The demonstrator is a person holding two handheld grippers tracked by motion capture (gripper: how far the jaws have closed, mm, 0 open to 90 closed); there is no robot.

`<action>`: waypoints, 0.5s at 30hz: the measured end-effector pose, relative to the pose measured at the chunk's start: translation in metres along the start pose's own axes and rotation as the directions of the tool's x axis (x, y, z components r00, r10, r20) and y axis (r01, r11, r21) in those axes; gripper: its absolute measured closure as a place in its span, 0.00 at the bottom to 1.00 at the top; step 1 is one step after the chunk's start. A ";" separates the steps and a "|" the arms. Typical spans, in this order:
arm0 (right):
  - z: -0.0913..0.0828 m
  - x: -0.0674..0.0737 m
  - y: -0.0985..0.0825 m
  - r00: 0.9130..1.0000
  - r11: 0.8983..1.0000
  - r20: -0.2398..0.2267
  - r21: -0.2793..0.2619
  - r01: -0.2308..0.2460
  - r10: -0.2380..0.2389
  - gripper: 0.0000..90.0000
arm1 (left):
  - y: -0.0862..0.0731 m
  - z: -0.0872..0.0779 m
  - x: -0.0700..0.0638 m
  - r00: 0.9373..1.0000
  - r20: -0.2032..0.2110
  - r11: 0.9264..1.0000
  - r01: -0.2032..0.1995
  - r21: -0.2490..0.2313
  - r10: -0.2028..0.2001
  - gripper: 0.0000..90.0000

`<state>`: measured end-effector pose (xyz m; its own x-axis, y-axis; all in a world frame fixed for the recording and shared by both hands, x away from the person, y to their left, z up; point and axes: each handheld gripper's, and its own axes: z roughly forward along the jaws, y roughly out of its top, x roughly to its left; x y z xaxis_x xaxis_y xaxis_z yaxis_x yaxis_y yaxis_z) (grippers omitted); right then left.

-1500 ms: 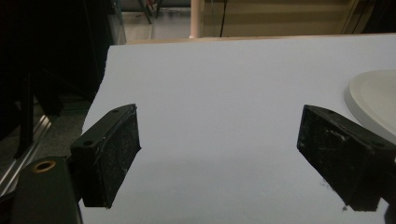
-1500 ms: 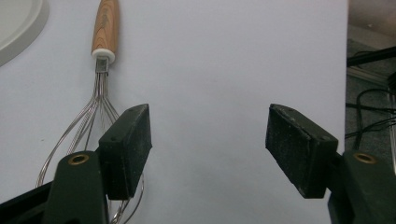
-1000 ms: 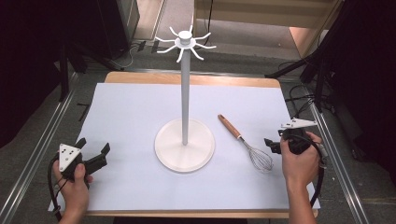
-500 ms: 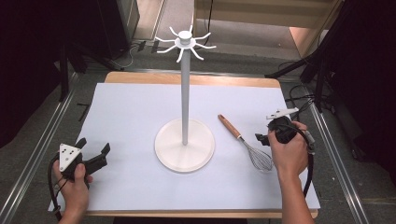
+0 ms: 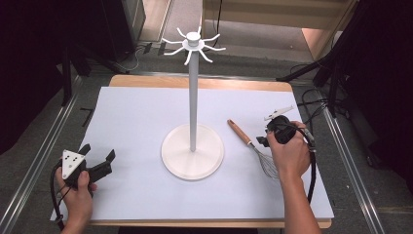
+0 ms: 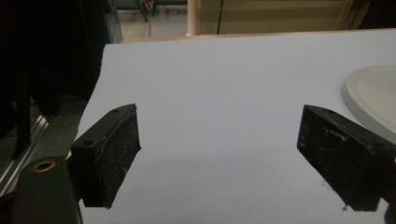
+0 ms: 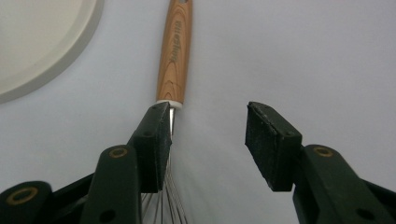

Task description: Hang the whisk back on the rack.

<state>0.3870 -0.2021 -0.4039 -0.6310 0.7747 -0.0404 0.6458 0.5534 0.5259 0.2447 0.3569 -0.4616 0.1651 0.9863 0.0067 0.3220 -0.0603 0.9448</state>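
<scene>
A whisk point(image 5: 251, 146) with a wooden handle point(image 7: 176, 51) and wire head lies flat on the white sheet, right of the white stand's base point(image 5: 193, 152). My right gripper point(image 5: 265, 140) hovers just over the whisk's neck, open; in the right gripper view its left jaw sits over the metal neck while the gap point(image 7: 208, 140) frames bare sheet beside it. The tall white stand point(image 5: 193, 97) carries a crown of hooks point(image 5: 193, 44) on top. My left gripper point(image 5: 100, 157) rests open at the sheet's front left, jaws wide with nothing between them point(image 6: 219, 151).
The white sheet point(image 5: 141, 117) covers a wooden table whose far edge point(image 5: 204, 83) shows. Metal rails run along both sides. The stand's round base edge point(image 6: 373, 100) lies to the right of the left jaws. Cables trail at the back right.
My right gripper has moved left and down toward the whisk, from the sheet's right edge to above the whisk's neck. The left gripper stayed put.
</scene>
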 end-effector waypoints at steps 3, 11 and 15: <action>0.003 0.002 0.004 1.000 1.000 -0.003 0.009 0.004 -0.004 0.59 | 0.000 0.000 0.000 1.000 0.000 1.000 -0.001 0.000 0.001 0.16; 0.009 0.003 0.016 0.999 0.999 -0.045 0.047 0.013 -0.011 0.64 | 0.000 0.000 0.000 1.000 0.001 1.000 -0.005 0.002 0.005 0.16; 0.012 0.004 0.023 0.999 0.997 -0.047 0.080 0.019 -0.015 0.66 | 0.000 0.000 -0.001 1.000 0.001 1.000 -0.004 0.001 0.004 0.16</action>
<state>0.4042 -0.1826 -0.4027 -0.6603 0.7510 -0.0080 0.6660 0.5905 0.4558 0.2450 0.3563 -0.4617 0.1674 0.9858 0.0098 0.3227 -0.0642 0.9443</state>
